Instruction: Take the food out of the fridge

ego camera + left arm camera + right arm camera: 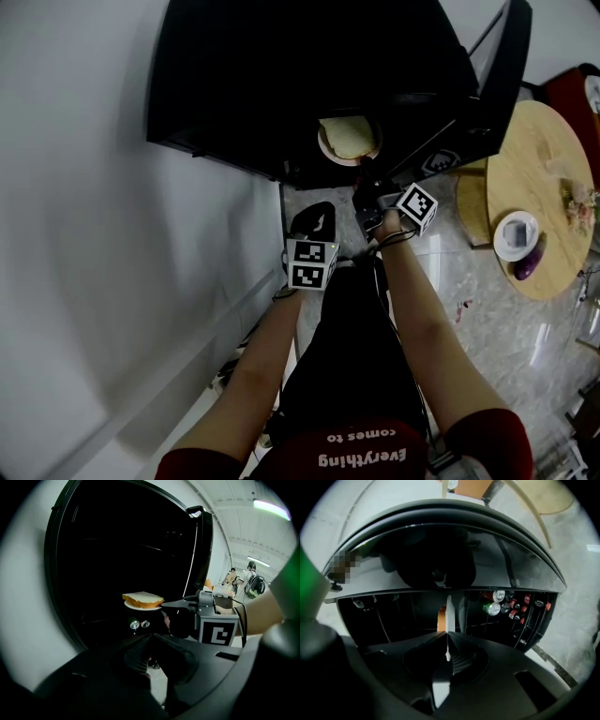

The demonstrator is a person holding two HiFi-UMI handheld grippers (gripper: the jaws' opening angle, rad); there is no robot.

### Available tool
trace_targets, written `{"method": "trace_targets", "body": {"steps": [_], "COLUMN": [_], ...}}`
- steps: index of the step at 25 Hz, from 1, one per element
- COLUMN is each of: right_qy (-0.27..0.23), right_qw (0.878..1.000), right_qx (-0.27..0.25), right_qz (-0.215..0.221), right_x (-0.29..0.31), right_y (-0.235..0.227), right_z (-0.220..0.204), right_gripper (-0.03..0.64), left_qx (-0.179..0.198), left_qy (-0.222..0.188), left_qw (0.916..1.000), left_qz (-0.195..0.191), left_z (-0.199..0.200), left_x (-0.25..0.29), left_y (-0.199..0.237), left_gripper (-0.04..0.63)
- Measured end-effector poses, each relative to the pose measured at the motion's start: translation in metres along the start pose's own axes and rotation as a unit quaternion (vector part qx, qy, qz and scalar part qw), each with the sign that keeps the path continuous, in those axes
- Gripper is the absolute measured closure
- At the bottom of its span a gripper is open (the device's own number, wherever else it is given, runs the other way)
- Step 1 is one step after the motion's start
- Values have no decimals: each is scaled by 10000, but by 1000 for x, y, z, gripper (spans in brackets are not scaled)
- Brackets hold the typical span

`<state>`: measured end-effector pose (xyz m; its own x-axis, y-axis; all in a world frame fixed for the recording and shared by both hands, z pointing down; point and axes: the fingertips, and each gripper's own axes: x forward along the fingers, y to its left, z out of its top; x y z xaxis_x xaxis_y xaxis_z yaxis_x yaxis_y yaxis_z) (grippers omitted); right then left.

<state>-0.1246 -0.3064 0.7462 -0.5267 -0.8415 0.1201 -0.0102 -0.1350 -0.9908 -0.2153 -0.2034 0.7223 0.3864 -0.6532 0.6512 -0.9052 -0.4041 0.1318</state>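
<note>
Between the fingers of the right gripper (447, 634), clenched on its rim, sits the white plate (138, 606) carrying the bread (143, 598). It is held level, likely so the bread won't slide, and beyond the fingertips it sits at the mouth of the open black fridge (117, 550). Left gripper (151, 638) hangs lower and nearer, fingers clenched on nothing, probably just keeping clear.
</note>
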Motion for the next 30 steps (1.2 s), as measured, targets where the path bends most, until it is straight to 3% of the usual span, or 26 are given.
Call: {"method": "trace_targets", "body": {"steps": [6,20,30], "right_qy": [317,824,903], "right_qw": [9990,9951,9934], "right_qx": [-183,-428,-299], "right_qz": [240,340,648], "right_x": [-4,-56,-121], "right_y": [17,55,90], "right_z": [-10,-42,-59], "right_gripper": [598,598,598], "left_qx": [14,-57,-444], "left_qy": [-92,-324,-730], "left_qw": [10000,9994,9963], "left_qz": [9,130,75], "left_z": [7,30,57], "left_x": [-5,-47,-95], "left_y": [-2,5,-1], "left_gripper": [586,587,586]}}
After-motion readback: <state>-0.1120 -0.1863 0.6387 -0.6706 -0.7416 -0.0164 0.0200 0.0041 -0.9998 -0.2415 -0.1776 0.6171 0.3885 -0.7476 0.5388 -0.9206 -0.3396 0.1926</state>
